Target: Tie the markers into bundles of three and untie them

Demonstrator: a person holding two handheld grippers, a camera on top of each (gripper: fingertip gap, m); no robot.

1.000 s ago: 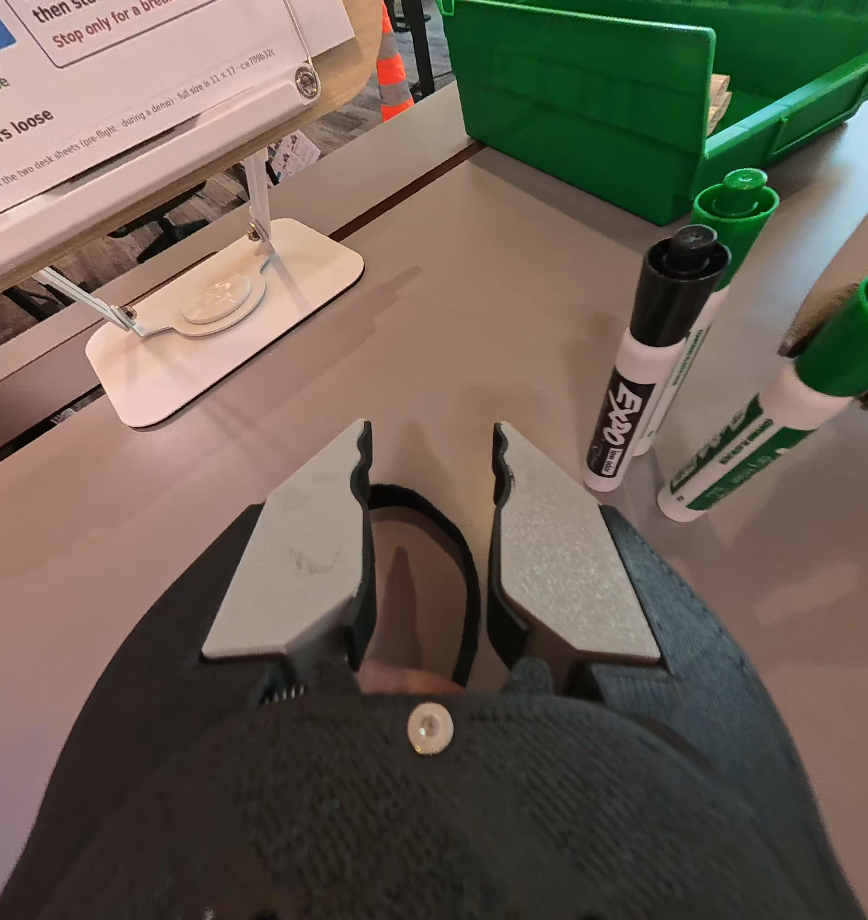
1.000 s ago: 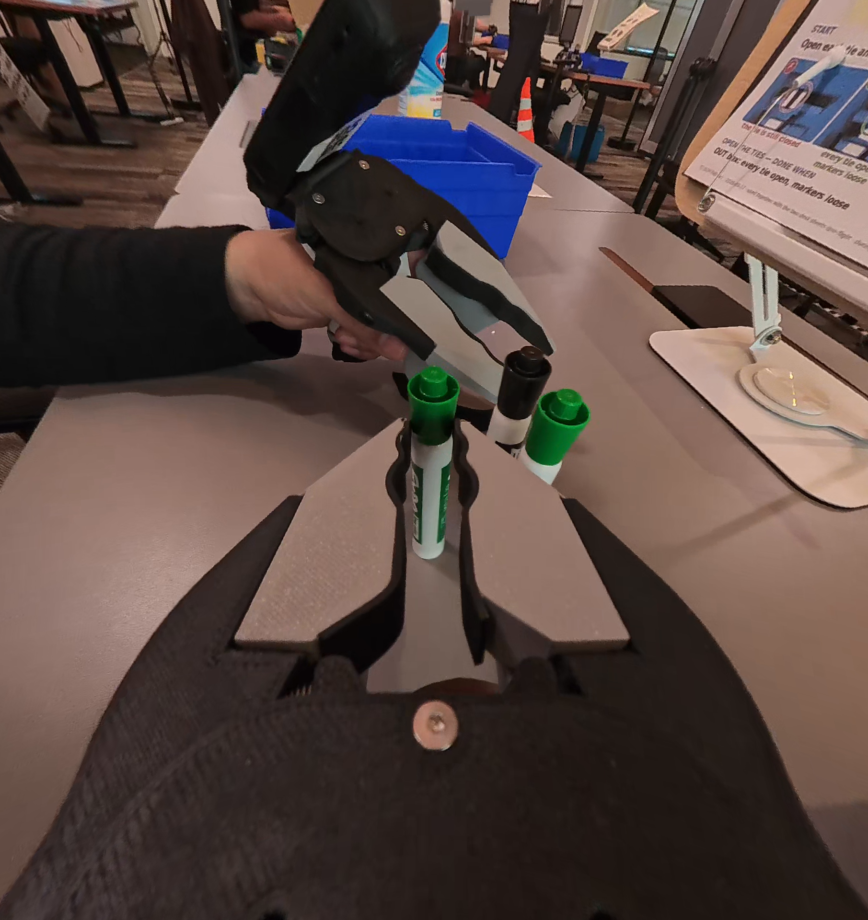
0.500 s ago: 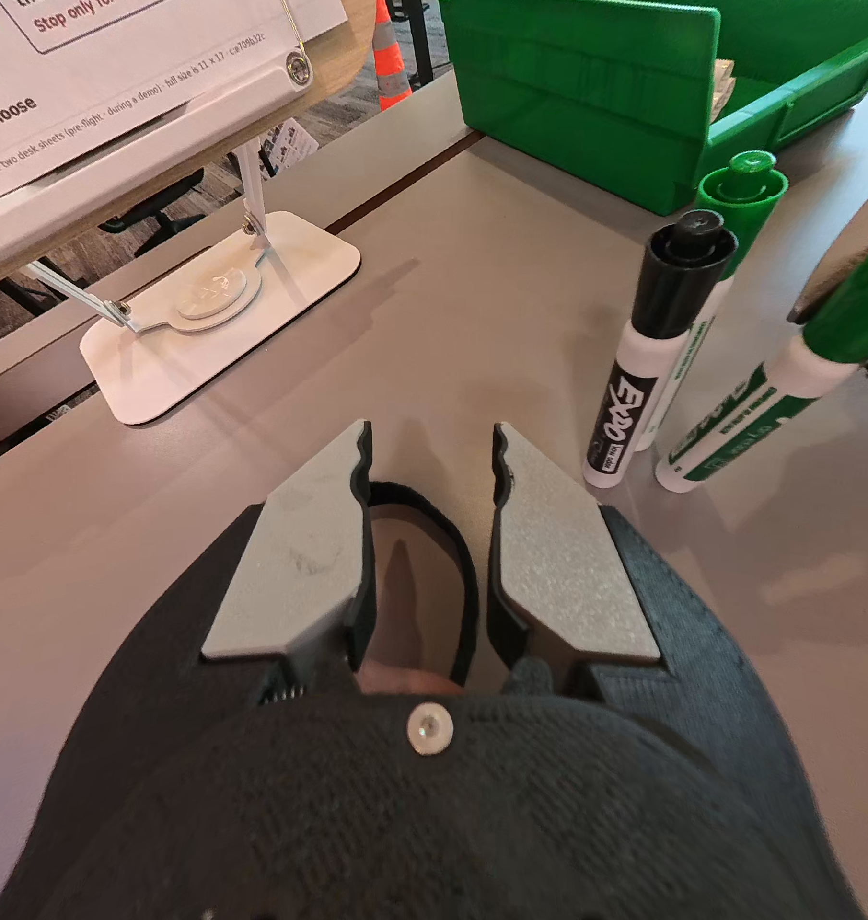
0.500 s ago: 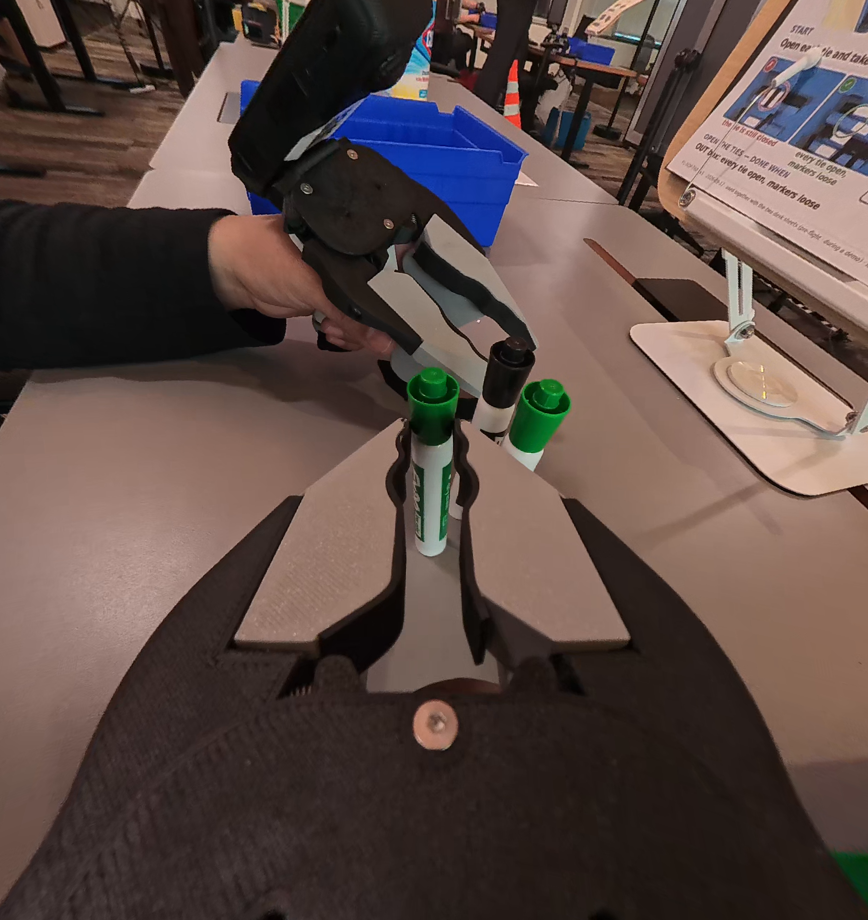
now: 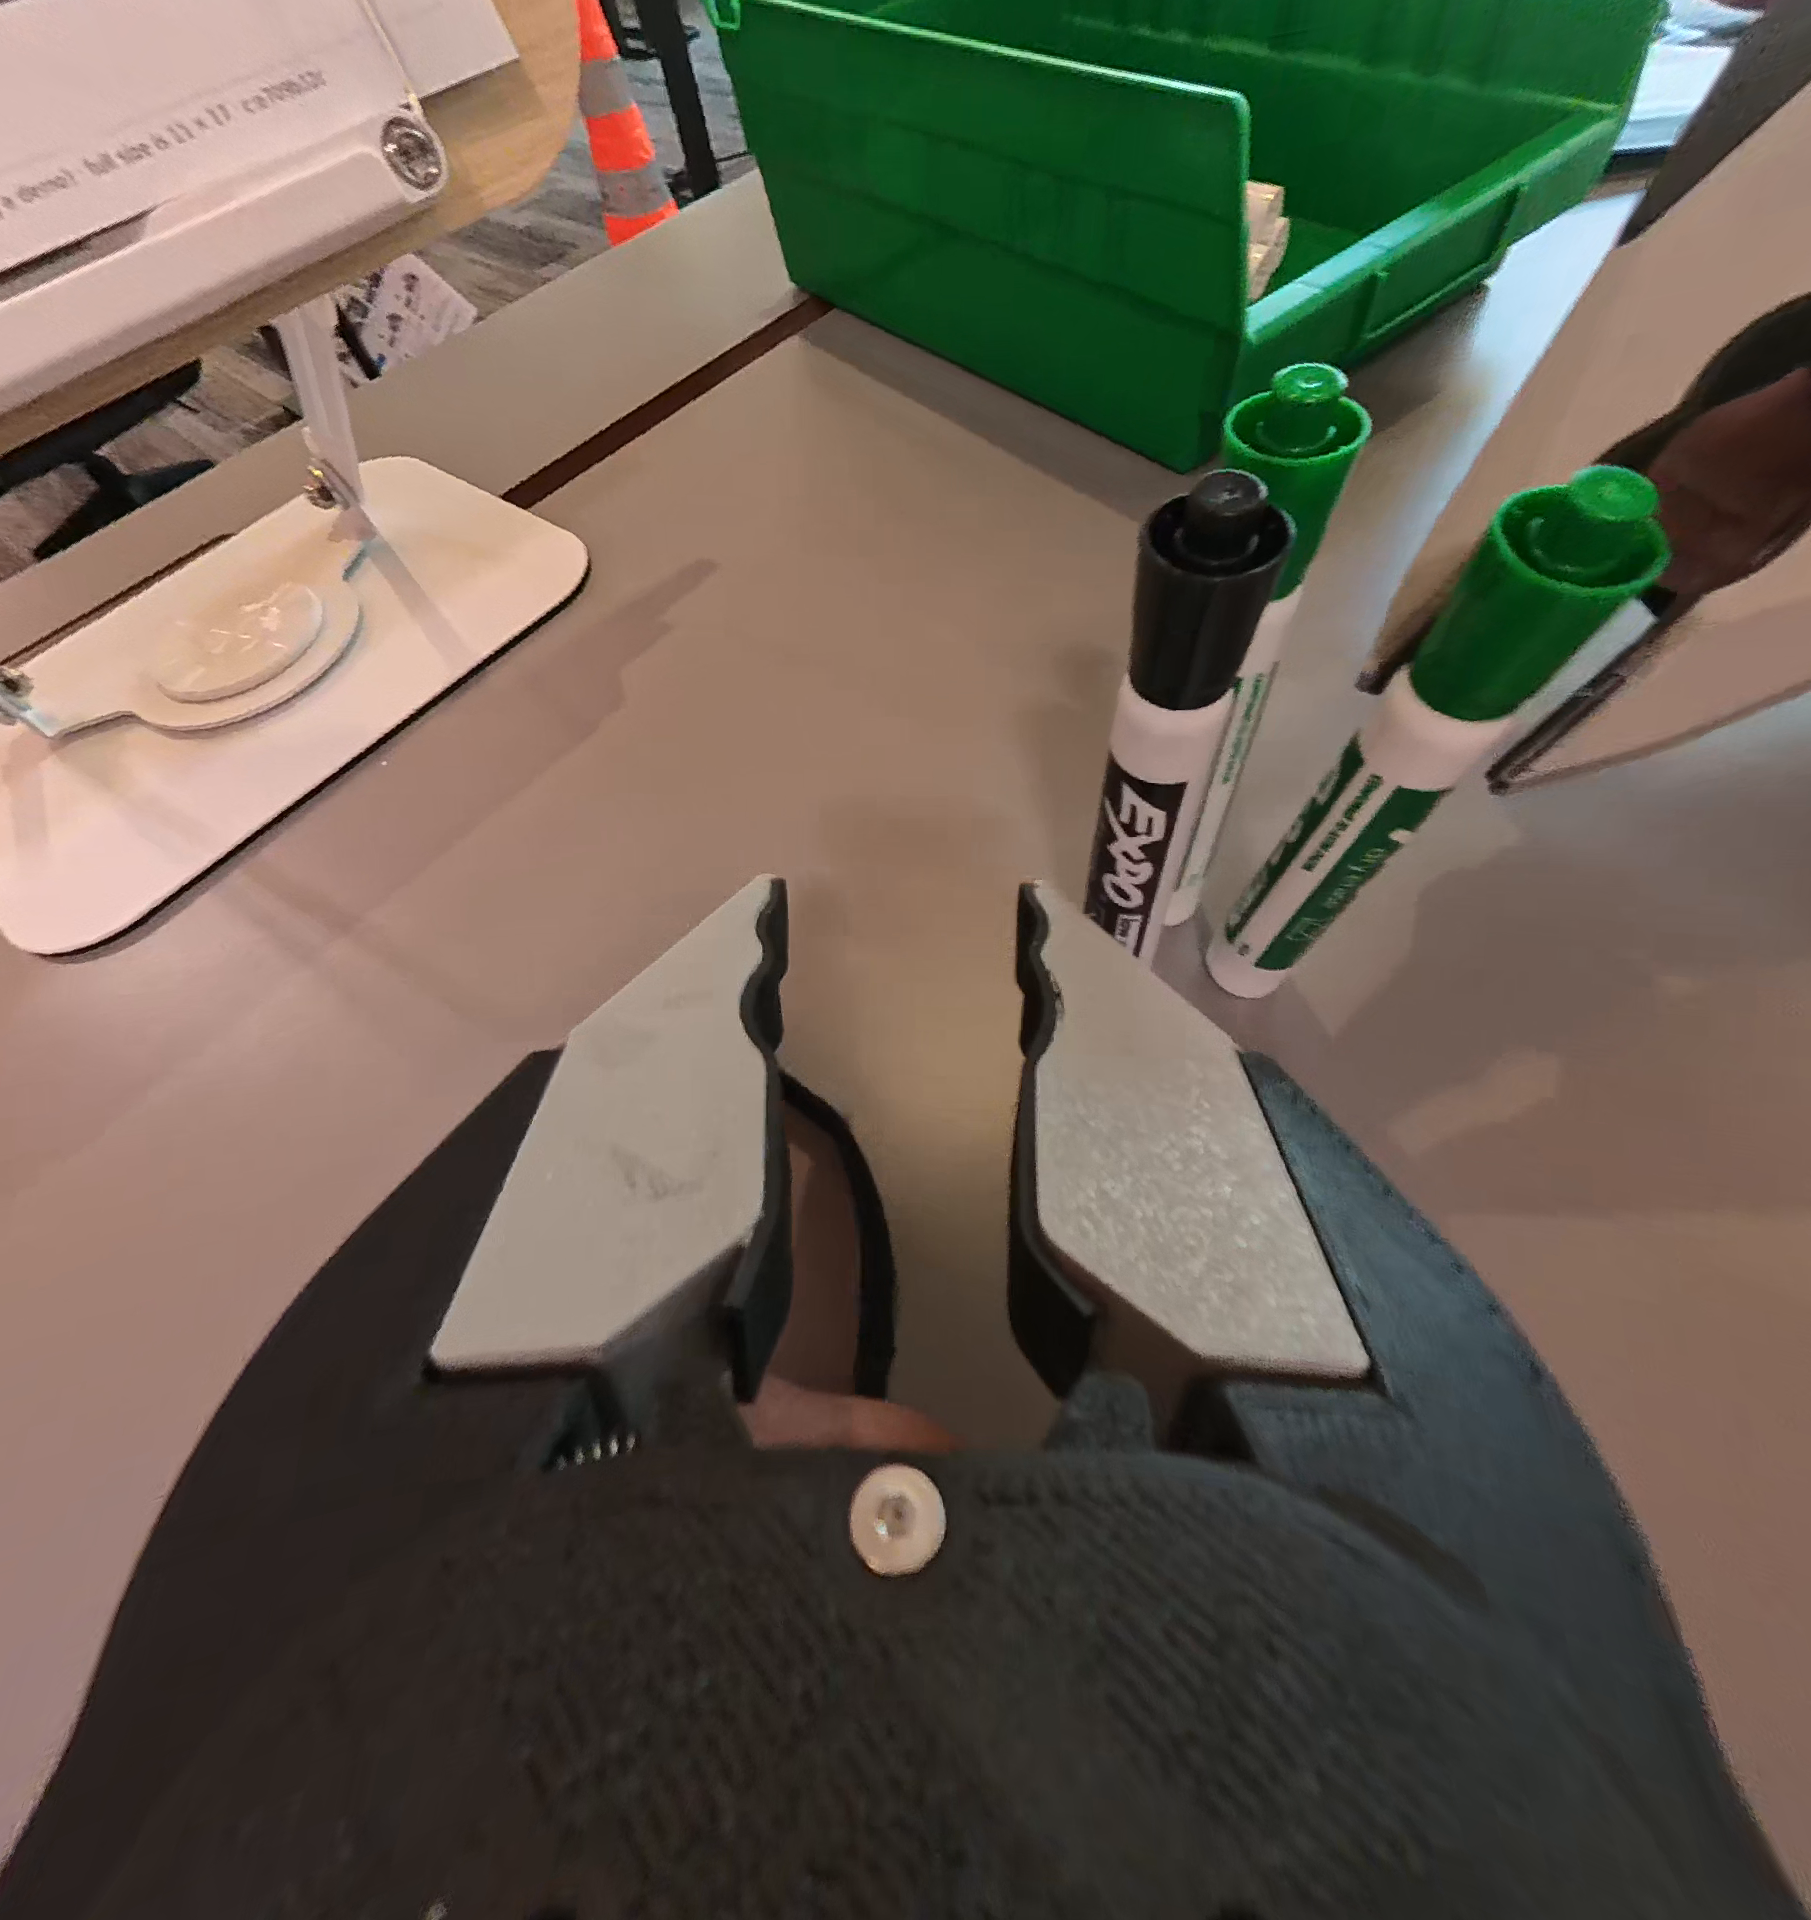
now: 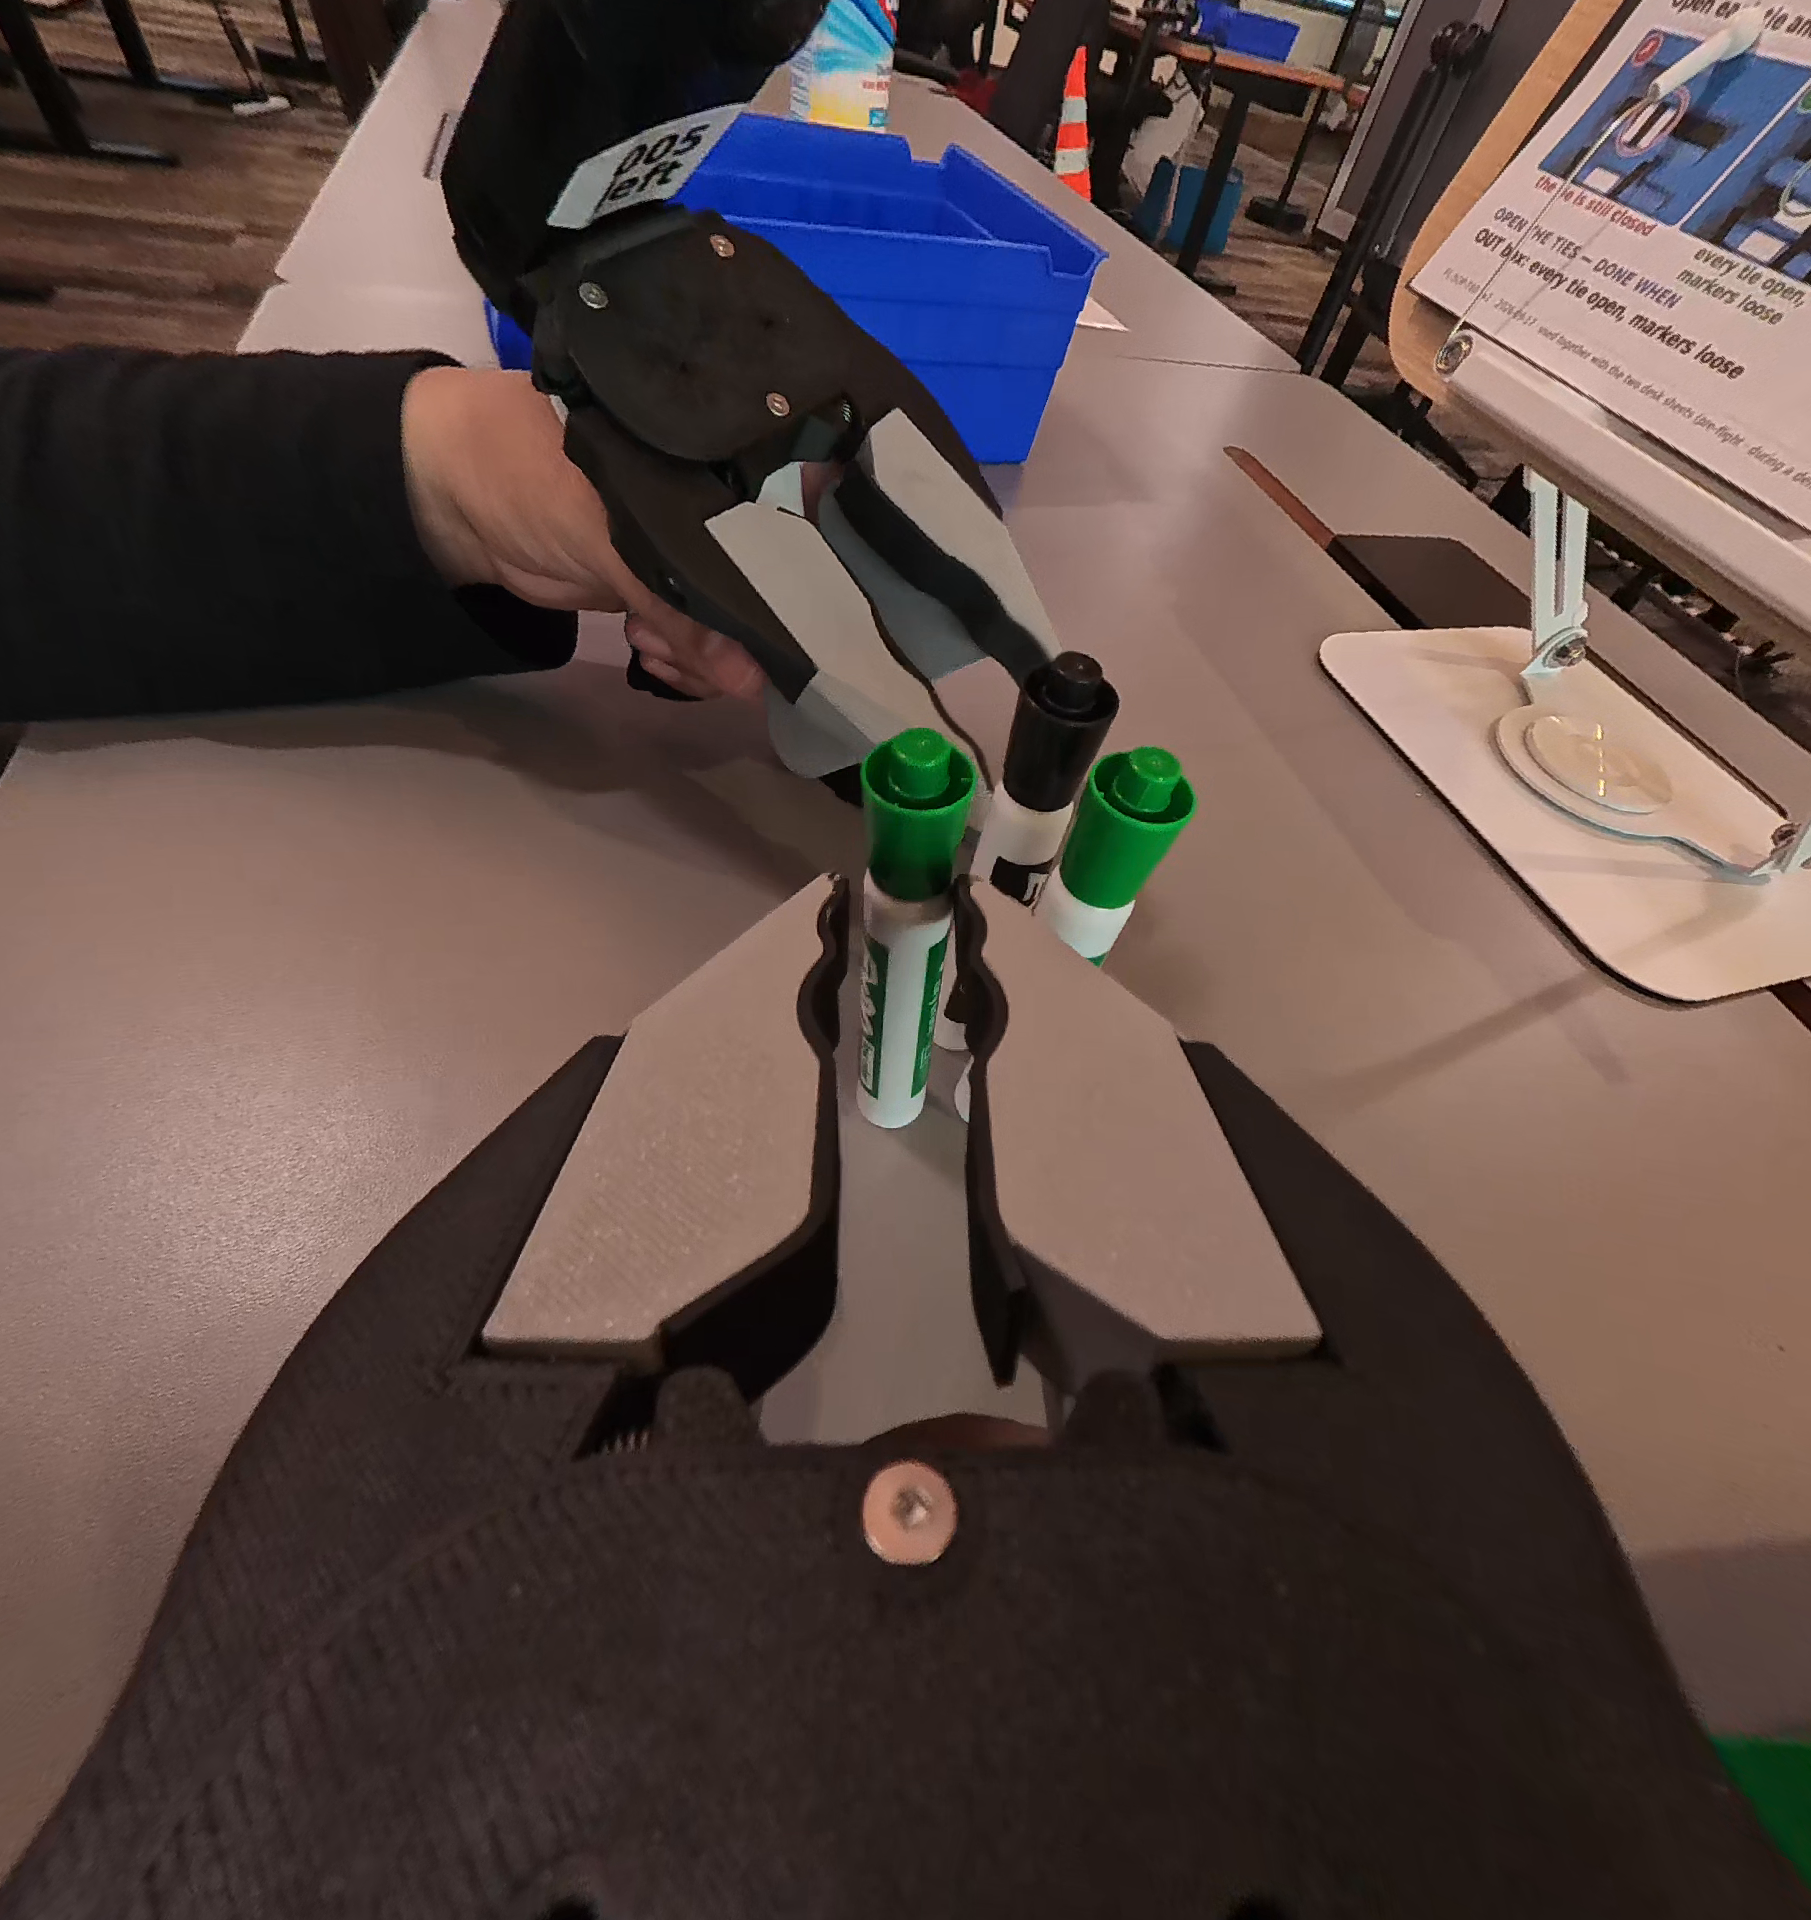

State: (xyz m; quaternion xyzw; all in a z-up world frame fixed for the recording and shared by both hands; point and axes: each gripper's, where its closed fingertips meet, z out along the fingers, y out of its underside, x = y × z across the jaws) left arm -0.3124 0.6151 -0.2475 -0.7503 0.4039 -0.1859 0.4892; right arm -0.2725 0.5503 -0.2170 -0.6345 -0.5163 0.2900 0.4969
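Markers: one green-capped marker [image 6: 906,935], upright on the desk [image 6: 309,987], sat pinched between the right claw [image 6: 896,904] pads. Black-capped marker [image 6: 1046,769] and second green marker [image 6: 1119,842] stood just beyond, upright, touching. Left claw [image 5: 896,914] hung spread and bare, nearest the black one, reaching from the far side.

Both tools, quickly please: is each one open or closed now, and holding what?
Left tool: open, nothing between its fingertips.
Right tool: closed on a green marker that stands upright on the table.
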